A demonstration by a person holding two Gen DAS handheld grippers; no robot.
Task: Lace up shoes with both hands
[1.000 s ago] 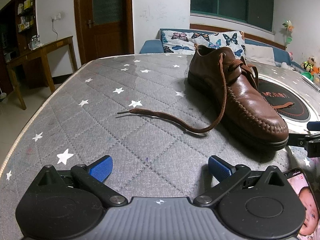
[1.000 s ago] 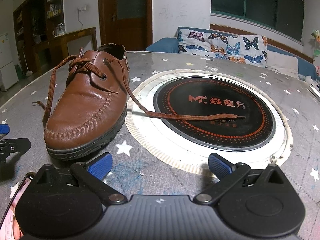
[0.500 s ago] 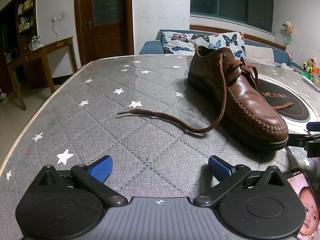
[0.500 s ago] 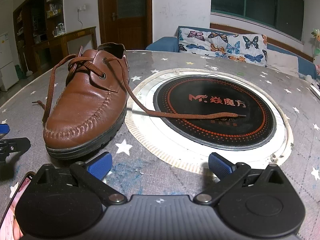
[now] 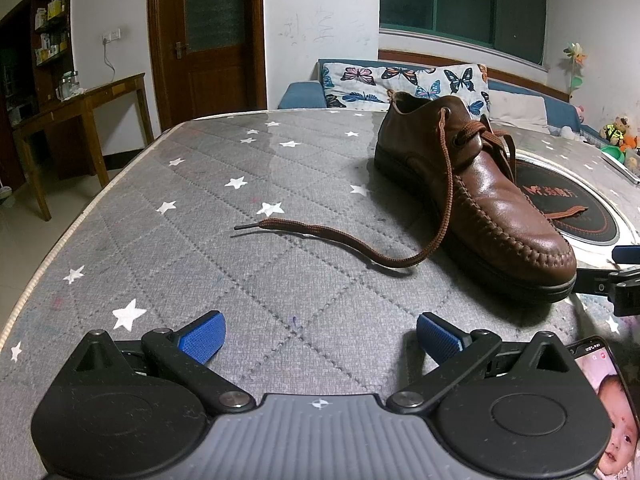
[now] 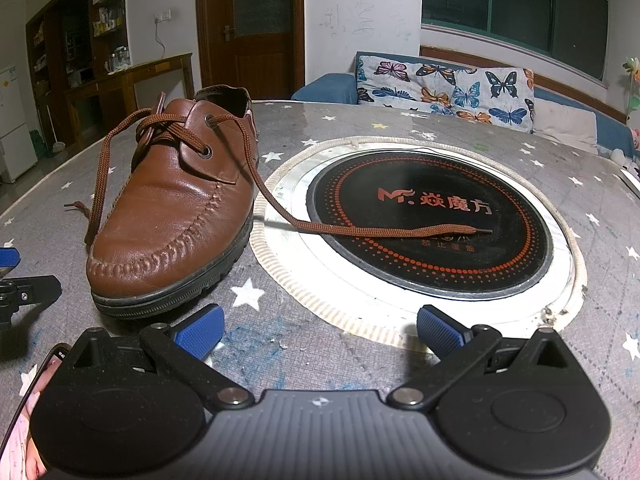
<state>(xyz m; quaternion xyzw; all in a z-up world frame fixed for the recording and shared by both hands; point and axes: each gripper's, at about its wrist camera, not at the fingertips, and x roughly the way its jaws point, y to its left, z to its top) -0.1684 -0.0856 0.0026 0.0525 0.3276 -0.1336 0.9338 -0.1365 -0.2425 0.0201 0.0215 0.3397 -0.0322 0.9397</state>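
Laces are threaded through the brown shoe (image 5: pixel 472 196) but untied — both ends trail loose beside it; left claw (image 5: pixel 318 338) and right claw (image 6: pixel 318 330) gape empty, tying all ahead.

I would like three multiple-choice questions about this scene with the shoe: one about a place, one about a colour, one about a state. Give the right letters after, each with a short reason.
1. Where does the lace end on the right gripper's side lie?
A. inside the shoe
B. across the black round plate
C. on the phone

2. What colour are the gripper pads?
A. red
B. green
C. blue

3. In what state are the laces?
A. tied in a bow
B. threaded but untied, ends loose
C. taken out of the shoe

Answers:
1 B: the right lace end stretches over the black round plate.
2 C: the pads of the right gripper and of the left gripper are blue.
3 B: the laces cross through the eyelets of the brown shoe, and the left lace end trails free on the grey starred cover.
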